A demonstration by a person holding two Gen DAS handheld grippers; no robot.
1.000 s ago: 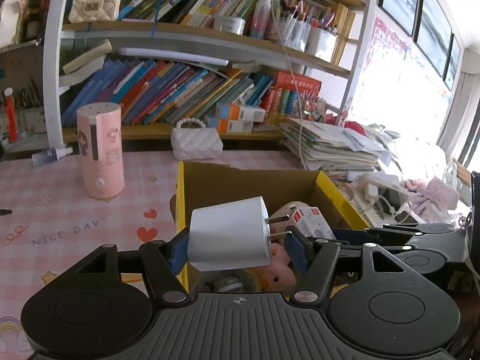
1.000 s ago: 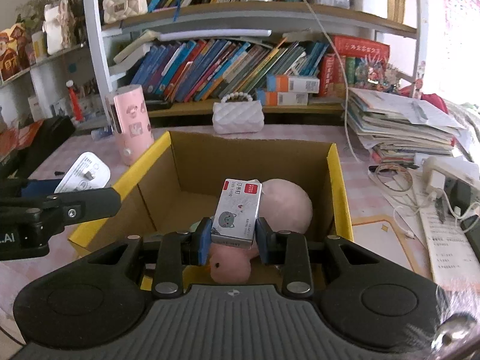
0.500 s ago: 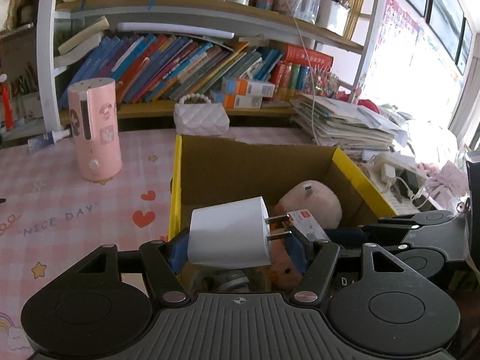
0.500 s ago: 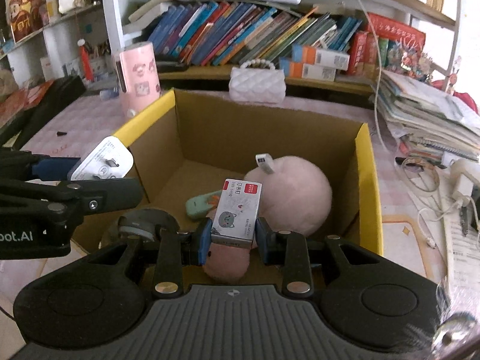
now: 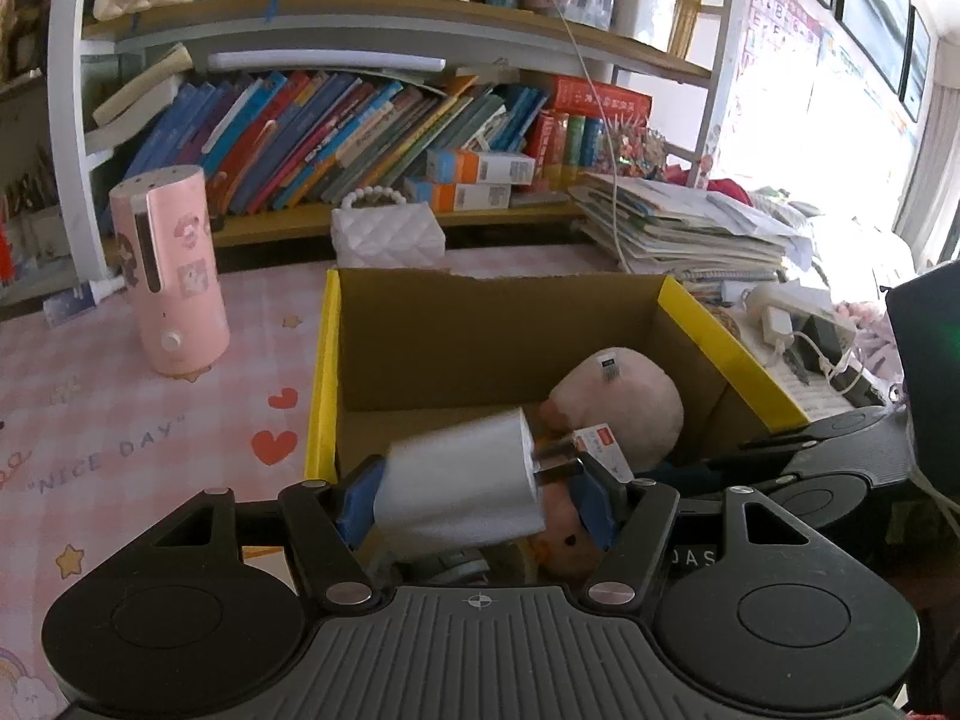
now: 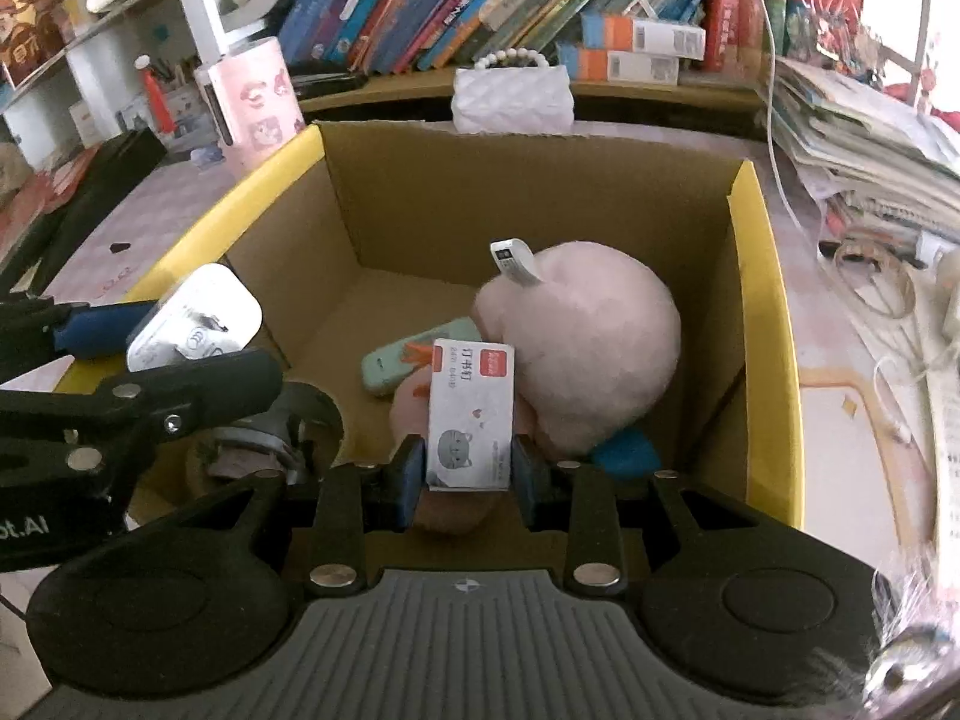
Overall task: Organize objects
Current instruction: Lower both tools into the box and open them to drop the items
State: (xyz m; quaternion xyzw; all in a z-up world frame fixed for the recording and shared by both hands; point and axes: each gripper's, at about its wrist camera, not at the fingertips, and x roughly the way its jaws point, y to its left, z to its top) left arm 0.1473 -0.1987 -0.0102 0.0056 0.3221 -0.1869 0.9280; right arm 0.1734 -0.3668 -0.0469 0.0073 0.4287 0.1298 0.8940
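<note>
A: What is changing since a moment ago?
B: Both grippers are dropping lower over the yellow-rimmed cardboard box [image 6: 762, 324].
A: And the loads?
B: The left gripper [image 5: 474, 495] is clamping a white plug charger [image 5: 459, 489]; the right gripper [image 6: 468, 471] is pinching a small white staple carton [image 6: 471, 414] above a pink plush toy [image 6: 594, 336]

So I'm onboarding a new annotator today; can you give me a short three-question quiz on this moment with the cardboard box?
1. True or false: the left gripper holds a white plug-in charger block.
2. What does the right gripper grip? A) a pink plush toy B) a small white-and-red staple box C) a teal remote
3. Fill in: the pink plush toy lies inside the yellow-edged ____ box.

Key: 1 true; 2 B, the small white-and-red staple box; 3 cardboard.
</note>
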